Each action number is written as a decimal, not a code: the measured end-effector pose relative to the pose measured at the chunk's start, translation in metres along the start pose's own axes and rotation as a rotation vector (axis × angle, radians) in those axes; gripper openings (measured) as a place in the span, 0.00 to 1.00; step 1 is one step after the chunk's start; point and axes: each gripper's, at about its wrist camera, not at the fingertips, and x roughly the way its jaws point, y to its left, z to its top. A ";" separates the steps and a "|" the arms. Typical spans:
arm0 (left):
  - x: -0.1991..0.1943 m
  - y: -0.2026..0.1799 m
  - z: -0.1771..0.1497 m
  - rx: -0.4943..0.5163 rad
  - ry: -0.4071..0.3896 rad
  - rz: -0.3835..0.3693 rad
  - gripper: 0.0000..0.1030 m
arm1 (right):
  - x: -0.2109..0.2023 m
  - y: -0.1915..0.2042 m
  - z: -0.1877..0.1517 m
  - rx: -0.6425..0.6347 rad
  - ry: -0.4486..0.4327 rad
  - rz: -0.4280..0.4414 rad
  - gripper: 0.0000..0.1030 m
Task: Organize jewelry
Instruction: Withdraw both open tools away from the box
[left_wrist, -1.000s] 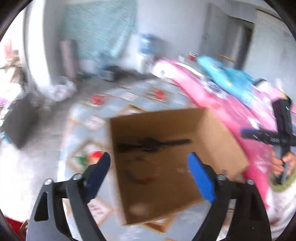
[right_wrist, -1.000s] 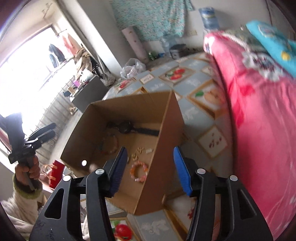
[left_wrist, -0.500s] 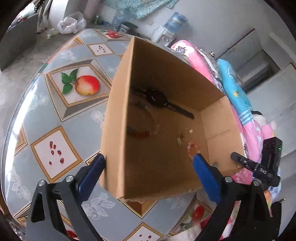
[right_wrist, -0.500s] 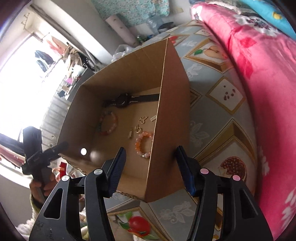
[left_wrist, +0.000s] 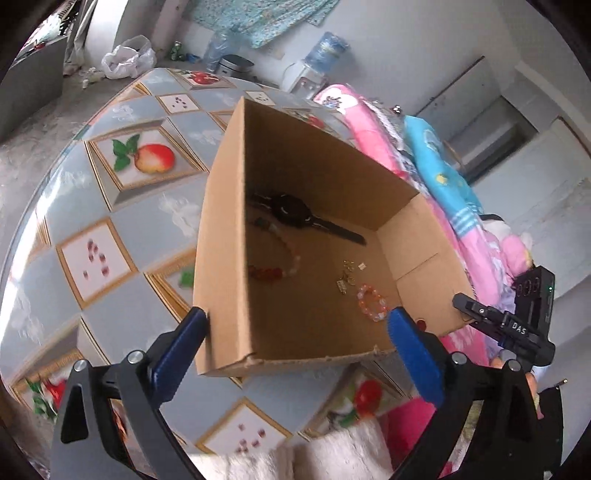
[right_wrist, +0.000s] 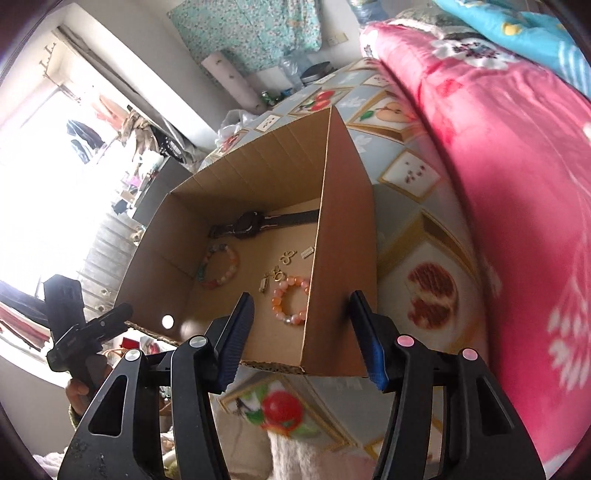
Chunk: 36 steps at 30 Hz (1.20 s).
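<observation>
Both jaws we hold wide apart, gripping nothing: our left gripper (left_wrist: 295, 336) and right gripper (right_wrist: 303, 334) hover at the near edge of the cardboard box (left_wrist: 225, 236) on the fruit-print table (left_wrist: 92, 206). Its walls surround a black watch (right_wrist: 255, 223), beaded bracelets (right_wrist: 290, 300) and small gold charms (left_wrist: 345, 280)
</observation>
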 end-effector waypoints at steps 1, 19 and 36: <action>-0.002 0.000 -0.007 -0.002 -0.003 -0.005 0.93 | -0.002 -0.001 -0.005 0.005 -0.002 0.001 0.51; -0.058 -0.015 -0.060 0.142 -0.264 0.069 0.94 | -0.045 0.025 -0.062 -0.077 -0.256 -0.207 0.67; -0.070 -0.052 -0.102 0.229 -0.334 0.438 0.94 | -0.044 0.086 -0.120 -0.339 -0.288 -0.286 0.92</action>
